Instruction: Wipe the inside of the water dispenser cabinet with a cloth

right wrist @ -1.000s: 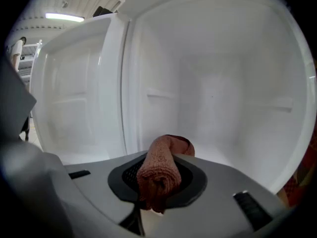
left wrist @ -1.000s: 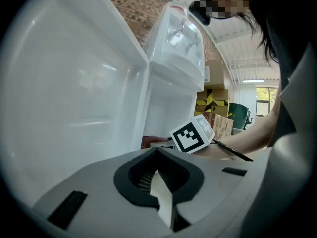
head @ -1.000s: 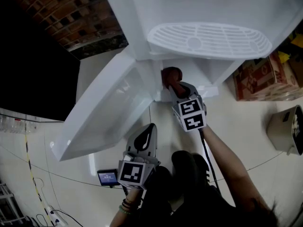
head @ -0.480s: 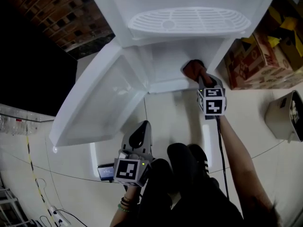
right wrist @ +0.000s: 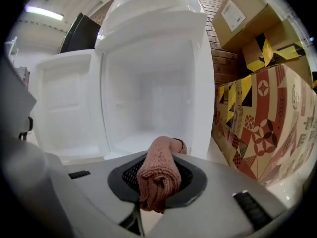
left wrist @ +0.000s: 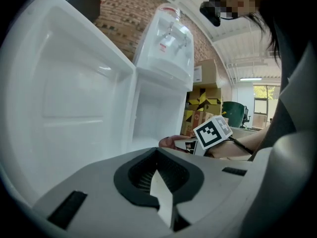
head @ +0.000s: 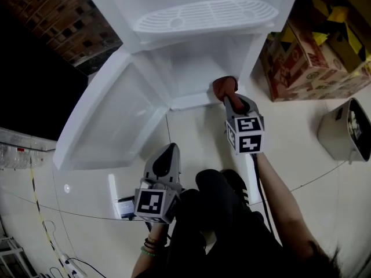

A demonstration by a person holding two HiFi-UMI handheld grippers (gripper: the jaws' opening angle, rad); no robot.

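The white water dispenser point(head: 203, 16) stands ahead with its lower cabinet point(head: 194, 68) open and its door point(head: 110, 123) swung out to the left. My right gripper point(head: 229, 100) is shut on a reddish-brown cloth point(head: 224, 87) just outside the cabinet's front right corner. In the right gripper view the cloth point(right wrist: 158, 175) bulges from between the jaws, with the bare white cabinet point(right wrist: 153, 108) beyond it. My left gripper point(head: 167, 158) hangs low over the floor, shut with nothing in it. In the left gripper view the door point(left wrist: 64, 88) fills the left side.
Printed cardboard boxes point(head: 313, 45) stand stacked right of the dispenser. A beige bin point(head: 346, 131) sits on the floor at the far right. A small device point(head: 124, 208) lies on the tiled floor near my left hand. The person's dark legs point(head: 220, 213) are below.
The right gripper with the cloth has come out from deep inside the cabinet to its front right edge. The head view has shifted, and the left gripper has barely moved.
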